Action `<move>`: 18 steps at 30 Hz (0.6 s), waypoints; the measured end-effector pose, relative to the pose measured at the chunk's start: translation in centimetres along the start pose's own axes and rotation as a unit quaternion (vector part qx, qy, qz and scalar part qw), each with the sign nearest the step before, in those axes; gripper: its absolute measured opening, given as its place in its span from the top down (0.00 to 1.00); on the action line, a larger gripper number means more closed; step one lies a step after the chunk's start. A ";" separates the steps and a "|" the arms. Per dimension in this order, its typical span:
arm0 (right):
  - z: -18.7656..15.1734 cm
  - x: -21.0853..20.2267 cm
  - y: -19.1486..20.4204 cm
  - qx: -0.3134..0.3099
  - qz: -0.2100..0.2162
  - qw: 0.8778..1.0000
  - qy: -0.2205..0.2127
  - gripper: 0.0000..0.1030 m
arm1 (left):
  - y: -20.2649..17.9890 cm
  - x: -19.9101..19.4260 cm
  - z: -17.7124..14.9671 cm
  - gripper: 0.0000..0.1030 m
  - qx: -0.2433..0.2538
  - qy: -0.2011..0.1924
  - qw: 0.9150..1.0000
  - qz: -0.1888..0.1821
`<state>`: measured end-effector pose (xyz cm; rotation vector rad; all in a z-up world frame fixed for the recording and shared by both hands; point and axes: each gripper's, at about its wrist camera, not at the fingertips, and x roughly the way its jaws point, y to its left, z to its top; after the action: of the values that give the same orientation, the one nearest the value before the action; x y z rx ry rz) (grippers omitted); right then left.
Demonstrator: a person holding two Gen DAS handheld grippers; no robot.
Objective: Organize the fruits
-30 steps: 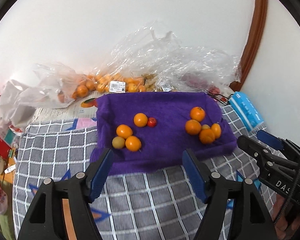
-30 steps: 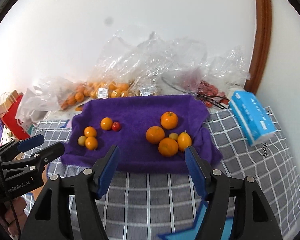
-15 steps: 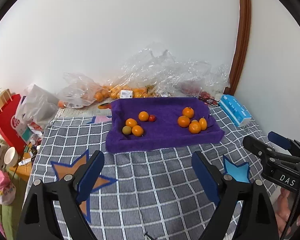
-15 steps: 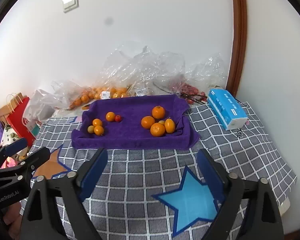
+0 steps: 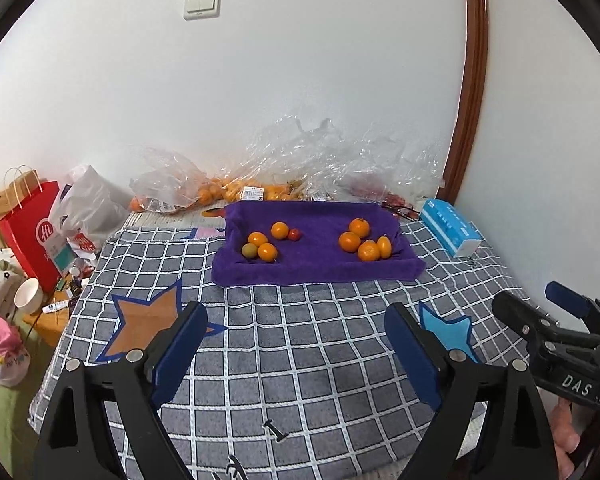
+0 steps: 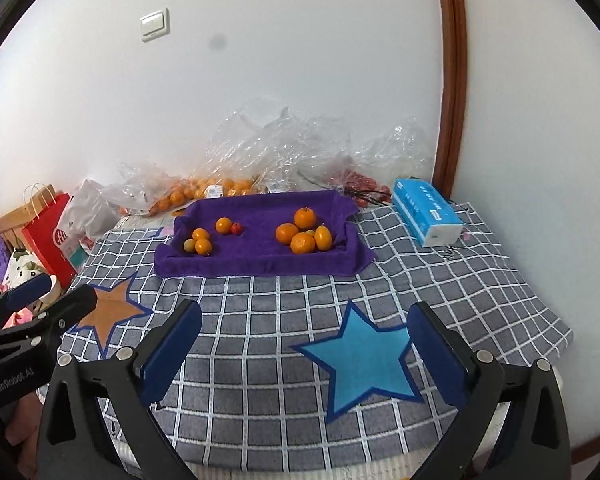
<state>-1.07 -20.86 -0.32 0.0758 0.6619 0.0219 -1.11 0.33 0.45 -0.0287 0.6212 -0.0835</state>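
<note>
Two clusters of fruit lie on the purple towel [image 5: 320,264], which sits near twelve o'clock from my left gripper [image 5: 292,354] and well apart from it; I read the raised towel edges as a way to stop round fruit rolling onto the checked blanket [image 5: 300,360]. Farthest out at nine o'clock a red paper bag [image 5: 30,236] stands off the blanket's edge; nothing to do with my job, I judge. The left cluster [image 5: 262,246] is a few small orange fruits, one greenish one and a little red one [image 5: 294,234] just beside them; the right cluster [image 5: 364,240] is larger oranges touching one another, so the split looks like sorting by size, and the sorting seems near done. Behind the towel, clear plastic bags [image 6: 228,168] against the wall hold more orange fruit, likely the supply. At two o'clock lies a blue tissue pack [image 6: 426,212], beside the towel.

My left gripper's jaws stand wide apart with only blanket between them; my right gripper [image 6: 306,350] is opening at this moment, nothing between its pads either, a blue star patch [image 6: 360,360] showing through the gap. Both hang clear of the fruit.
</note>
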 end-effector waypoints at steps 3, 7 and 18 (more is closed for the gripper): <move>-0.2 -0.9 -0.2 0.000 -0.001 1.000 -0.006 0.02 | -0.2 -0.6 -0.3 0.12 0.000 -0.004 1.000 0.001; -0.3 -1.5 -0.4 -0.002 -0.006 1.000 -0.010 0.02 | -0.3 -1.0 -0.5 0.12 -0.002 -0.008 1.000 0.001; -0.6 -1.7 -0.3 -0.004 -0.004 1.000 -0.010 0.02 | -0.5 -0.8 -0.7 0.12 0.001 -0.003 1.000 0.004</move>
<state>-2.74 -21.20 0.23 0.0661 0.6430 0.0166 -2.19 -0.08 0.33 -0.0253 0.6157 -0.0771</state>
